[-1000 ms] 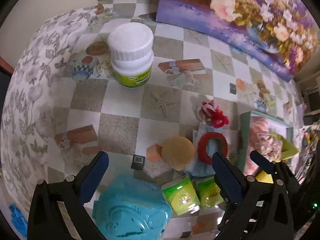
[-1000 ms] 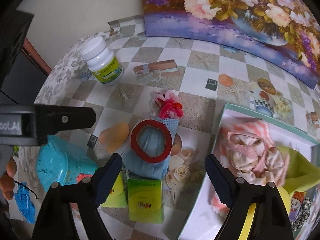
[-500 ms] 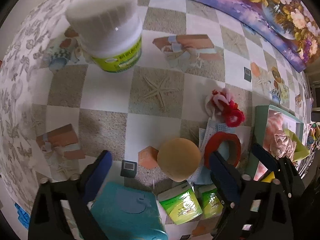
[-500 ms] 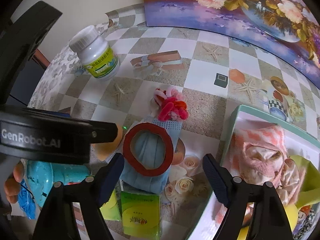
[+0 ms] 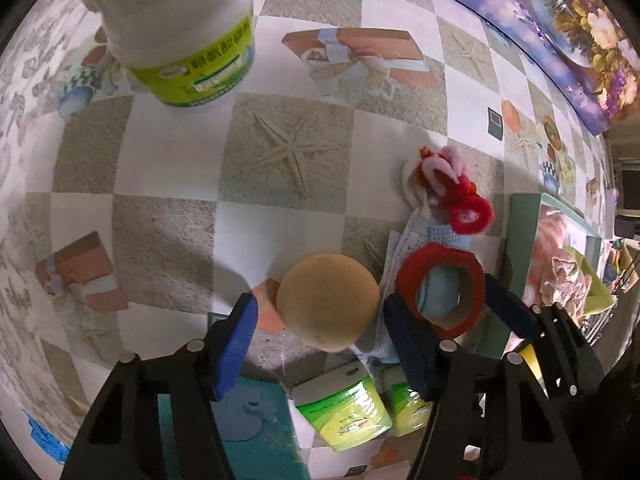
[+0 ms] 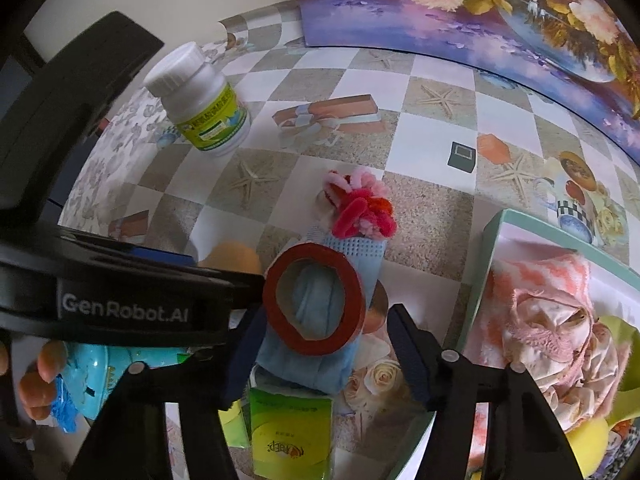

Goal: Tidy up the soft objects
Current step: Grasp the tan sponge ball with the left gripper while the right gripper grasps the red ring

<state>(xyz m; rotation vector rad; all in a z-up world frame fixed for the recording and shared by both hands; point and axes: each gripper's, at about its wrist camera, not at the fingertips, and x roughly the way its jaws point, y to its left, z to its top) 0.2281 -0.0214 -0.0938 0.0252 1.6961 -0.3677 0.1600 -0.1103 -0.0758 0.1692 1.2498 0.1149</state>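
A round tan sponge (image 5: 328, 306) lies on the checked tablecloth. My left gripper (image 5: 320, 312) points down over it, one finger on each side; its jaws are closing, with small gaps still showing beside the sponge. Just to the right, a red ring (image 6: 316, 298) rests on a folded blue face mask (image 6: 320, 364). My right gripper (image 6: 326, 320) straddles the ring and mask and its jaws are closing too; I see no firm press. A red and pink pipe-cleaner bundle (image 6: 360, 204) lies beyond the mask.
A white bottle with a green label (image 5: 176, 32) stands at the far left. Green tissue packs (image 6: 290, 432) and a turquoise box (image 5: 248, 428) lie close below the grippers. A teal tray (image 6: 492, 240) with pink cloth sits right. A flower painting (image 6: 480, 12) lines the back.
Both grippers have sunk toward the table and their jaws have narrowed. The left one came down over the tan sponge, the right one around the red ring and mask.
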